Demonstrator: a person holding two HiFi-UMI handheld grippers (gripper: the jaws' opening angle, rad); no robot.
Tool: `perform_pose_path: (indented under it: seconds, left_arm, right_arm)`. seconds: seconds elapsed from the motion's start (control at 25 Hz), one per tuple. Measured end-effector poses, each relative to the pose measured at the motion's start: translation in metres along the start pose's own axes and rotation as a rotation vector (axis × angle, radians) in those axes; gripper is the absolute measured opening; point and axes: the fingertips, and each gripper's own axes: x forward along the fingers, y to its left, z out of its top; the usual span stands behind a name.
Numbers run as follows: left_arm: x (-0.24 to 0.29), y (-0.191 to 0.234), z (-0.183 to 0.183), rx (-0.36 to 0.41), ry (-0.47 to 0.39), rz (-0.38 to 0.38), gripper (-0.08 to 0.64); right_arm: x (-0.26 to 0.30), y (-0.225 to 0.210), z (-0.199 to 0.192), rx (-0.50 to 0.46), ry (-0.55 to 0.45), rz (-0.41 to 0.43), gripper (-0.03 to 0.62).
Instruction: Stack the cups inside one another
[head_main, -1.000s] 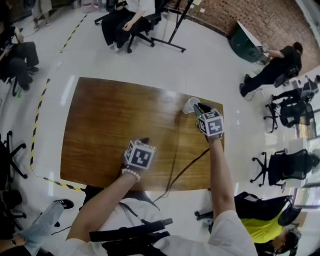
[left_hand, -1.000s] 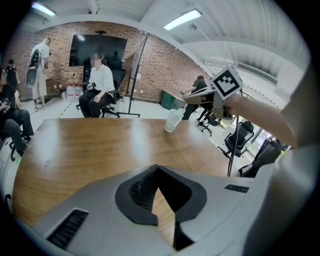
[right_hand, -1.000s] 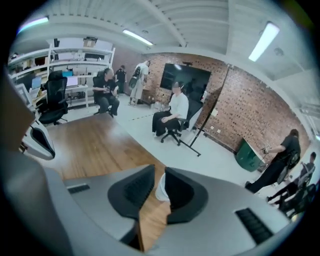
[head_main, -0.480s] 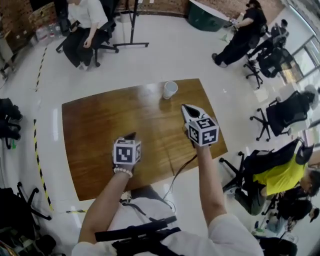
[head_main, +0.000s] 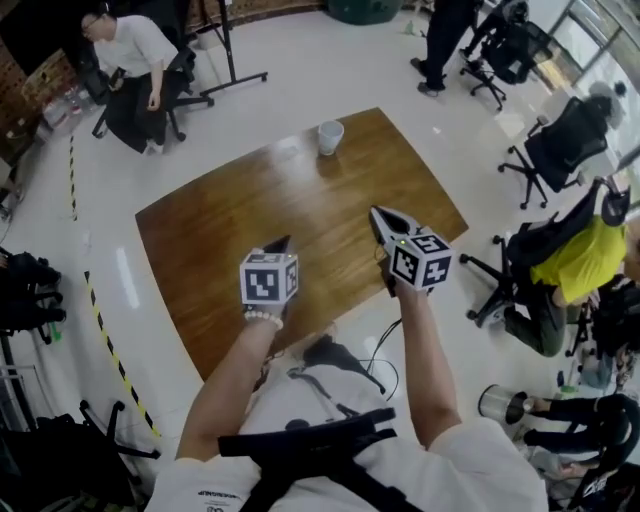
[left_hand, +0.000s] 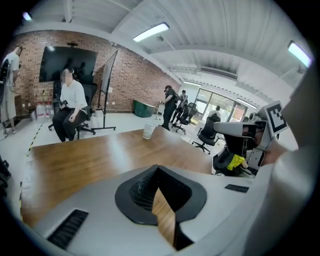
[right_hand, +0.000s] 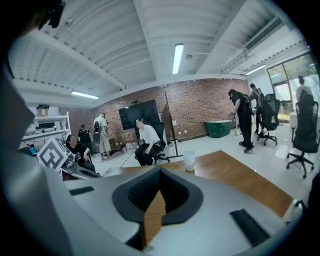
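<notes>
A white cup (head_main: 330, 136) stands upright near the far edge of the wooden table (head_main: 230, 230). It also shows small in the left gripper view as the cup (left_hand: 149, 129) and in the right gripper view as the cup (right_hand: 189, 160). Whether other cups sit inside it I cannot tell. My left gripper (head_main: 276, 244) hovers over the table's near part, shut and empty. My right gripper (head_main: 383, 217) is held above the near right part, shut with nothing between its fingers. Both are well short of the cup. The left gripper (left_hand: 158, 171) and right gripper (right_hand: 159, 172) point across the table top.
A cable (head_main: 385, 345) hangs off the table's near edge. Several people sit or stand around on the white floor, with office chairs (head_main: 565, 140) at the right, a stand (head_main: 232, 60) at the back and a green bin (right_hand: 218, 128) by the brick wall.
The right gripper has let go of the cup and drawn back toward me with its jaws shut. The cup stays at the far edge. Both grippers have risen, and the view has swung.
</notes>
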Motion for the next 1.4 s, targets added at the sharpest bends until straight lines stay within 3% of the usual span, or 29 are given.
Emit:
perform_pose_path:
  seconds: [0.2,0.52,0.68,1.4]
  left_arm:
    - [-0.025,-0.013,-0.008,0.025,-0.027,-0.087,0.000]
    - [-0.051,-0.021,-0.029,-0.002,-0.042,-0.115,0.000]
    - [-0.059,-0.023,-0.040,0.007,-0.039,-0.118,0.000]
    - [-0.080,-0.019,-0.033,0.034,-0.094,-0.080,0.000]
  right_arm:
    - [-0.038,0.028,-0.027,0.041,-0.020,-0.037,0.002]
    - [-0.067,0.061,-0.070,0.157,-0.036,-0.074,0.002]
    - [-0.075,0.072,-0.085,0.167,-0.027,-0.086,0.002]
    - [-0.076,0.090,-0.061,0.108,-0.067,-0.071,0.000]
